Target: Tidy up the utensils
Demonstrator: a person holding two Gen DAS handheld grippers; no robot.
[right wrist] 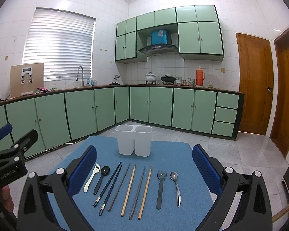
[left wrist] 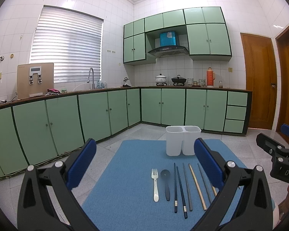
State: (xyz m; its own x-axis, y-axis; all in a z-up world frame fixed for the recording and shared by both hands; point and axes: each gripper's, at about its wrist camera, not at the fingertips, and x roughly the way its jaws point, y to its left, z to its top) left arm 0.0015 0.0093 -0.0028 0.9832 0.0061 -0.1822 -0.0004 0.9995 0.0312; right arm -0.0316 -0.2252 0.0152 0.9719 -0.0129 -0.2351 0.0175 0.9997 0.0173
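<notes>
Grippers left (left wrist: 144, 159) and right (right wrist: 144, 163) hover level, jaws spread, above mat (right wrist: 173, 154)

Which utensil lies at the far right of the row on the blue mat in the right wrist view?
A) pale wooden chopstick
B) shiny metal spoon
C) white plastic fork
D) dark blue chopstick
B: the shiny metal spoon ends the row on the blue mat, right of the dark grey plastic spoon.

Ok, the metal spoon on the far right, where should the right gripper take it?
Probably mid-handle on the metal spoon, coming straight down with the right gripper, jaws across it. It lies flat on the mat, handle toward the camera, clear of the grey spoon.
</notes>
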